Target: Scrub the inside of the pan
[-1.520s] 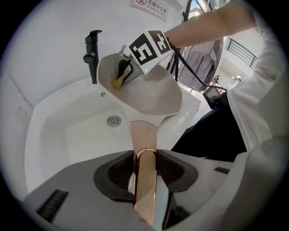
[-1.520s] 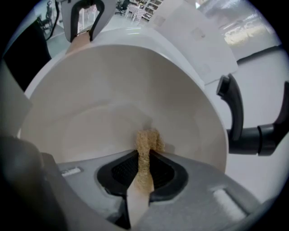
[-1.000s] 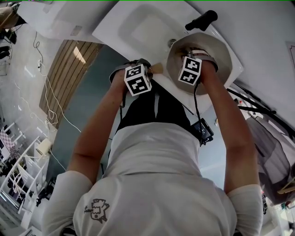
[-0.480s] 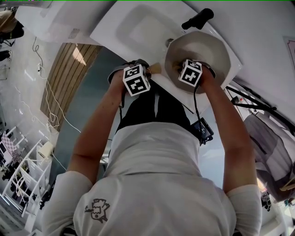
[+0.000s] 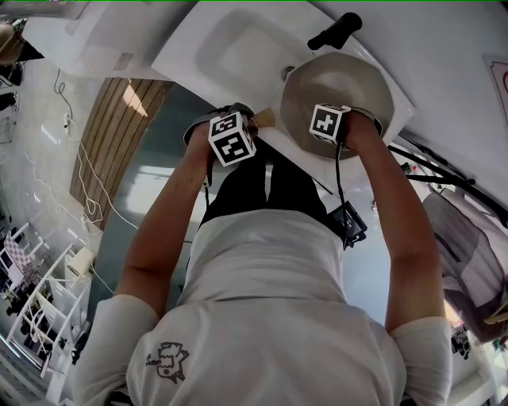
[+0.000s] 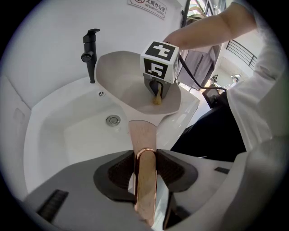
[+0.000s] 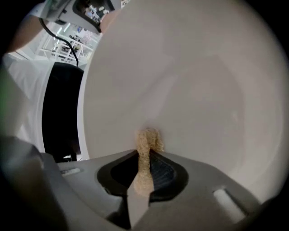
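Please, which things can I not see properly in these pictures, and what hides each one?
Head view: a marker cube covers the jaws of the right gripper and the scrub pad.
Right gripper view: the pan fills the picture; its right rim is lost at the dark edge.
Left gripper view: the wall sign is cut by the top edge and too small to read.

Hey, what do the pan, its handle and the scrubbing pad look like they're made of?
Pan: pale beige, matte, no glare; probably a ceramic-style coating. Handle: light brown, wood-like, ending in a shiny copper-coloured metal cap. Scrubbing pad: tan, coarse and grainy, perhaps loofah or fibre sponge; unclear.
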Demonstrator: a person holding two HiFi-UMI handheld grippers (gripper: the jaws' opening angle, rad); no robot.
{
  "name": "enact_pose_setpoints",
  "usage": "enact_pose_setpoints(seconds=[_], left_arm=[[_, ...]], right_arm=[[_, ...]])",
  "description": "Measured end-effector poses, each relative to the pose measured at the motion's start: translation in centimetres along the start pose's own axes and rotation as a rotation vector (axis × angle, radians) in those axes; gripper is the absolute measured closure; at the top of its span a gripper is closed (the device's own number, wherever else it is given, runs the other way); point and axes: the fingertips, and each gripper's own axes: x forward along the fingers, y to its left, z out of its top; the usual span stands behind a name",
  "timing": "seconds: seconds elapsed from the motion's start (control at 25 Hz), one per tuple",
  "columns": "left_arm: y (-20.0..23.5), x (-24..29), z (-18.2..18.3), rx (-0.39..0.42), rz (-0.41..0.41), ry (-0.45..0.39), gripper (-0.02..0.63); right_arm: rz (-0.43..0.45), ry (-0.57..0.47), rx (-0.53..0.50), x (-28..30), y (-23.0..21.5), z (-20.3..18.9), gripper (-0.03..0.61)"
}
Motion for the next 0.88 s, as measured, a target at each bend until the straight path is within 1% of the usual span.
enact_pose_setpoints(seconds=[0.08, 0.16, 0.24, 0.32, 0.44, 0.52, 0.6, 0.72, 0.88], left_arm=[[0.0, 0.1, 0.0, -0.001, -0.003, 0.002, 0.457], [0.0, 0.1, 0.0, 0.001, -0.005, 0.004, 0.457], [0.0, 0.1, -0.1, 0.001, -0.004, 0.003, 0.457], [0.0, 0.1, -0.1, -0.001, -0.004, 0.005, 0.457], [0.0, 0.1, -0.1, -0.001, -0.007, 0.008, 0.457], [0.0, 0.1, -0.1, -0.003, -0.015, 0.009, 0.457], [-0.1, 0.1, -0.1, -0.004, -0.023, 0.008, 0.457], [-0.1, 0.2, -0.1, -0.001, -0.024, 0.006, 0.457], [-0.2, 0.2, -0.2, -0.001, -0.025, 0.003, 0.457]], right_arm=[[-0.044, 0.104, -0.013, 0.2, -0.7, -1.5, 0.515], [-0.120, 0.220, -0.025, 0.3, -2.0, -3.2, 0.515], [-0.202, 0.308, -0.043, 0.4, -3.6, -4.5, 0.515], [-0.277, 0.358, -0.036, -0.2, -5.1, -5.4, 0.514], [-0.396, 0.396, -0.017, -1.7, -7.3, -6.4, 0.512], [-0.476, 0.378, 0.001, -2.9, -8.7, -6.5, 0.512], [-0.549, 0.333, 0.021, -4.3, -9.9, -6.4, 0.512], [-0.637, 0.257, 0.037, -6.2, -11.3, -5.8, 0.514], [-0.781, 0.127, 0.020, -8.6, -13.0, -3.7, 0.514]])
